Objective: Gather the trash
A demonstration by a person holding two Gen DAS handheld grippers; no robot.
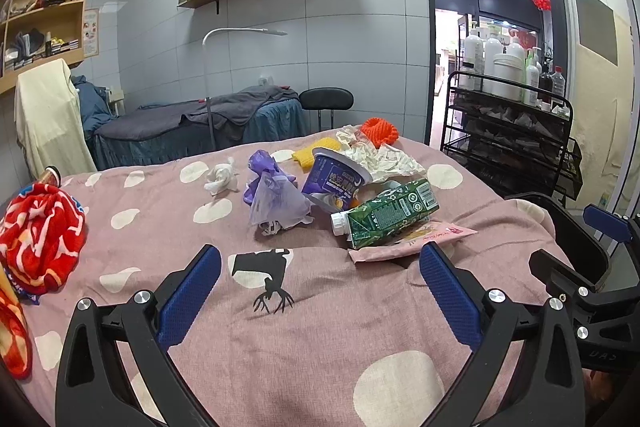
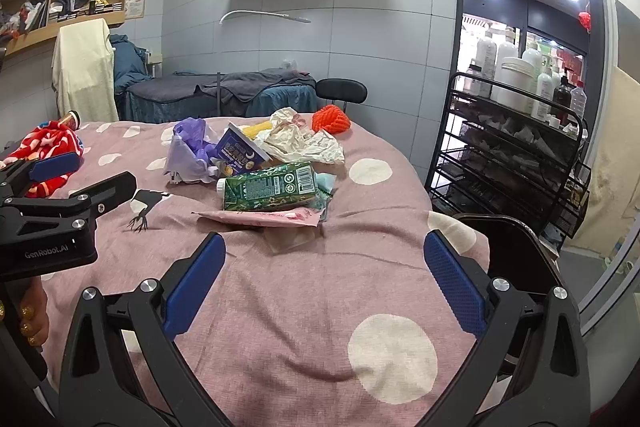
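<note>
Left gripper [image 1: 320, 275]: fingers spread apart, holding nothing, low over the bedspread [image 1: 328, 339].
Right gripper [image 2: 320, 267]: also wide apart, nothing held.
Trash: heaped just ahead of both — green carton [image 1: 386, 213] nearest, on a pink wrapper [image 1: 408, 241].
Approach: straddle the carton's narrow sides — avoid pinching fabric.

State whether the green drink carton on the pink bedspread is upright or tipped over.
Tipped over: the green drink carton lies on its long side, its white cap pointing sideways.
</note>
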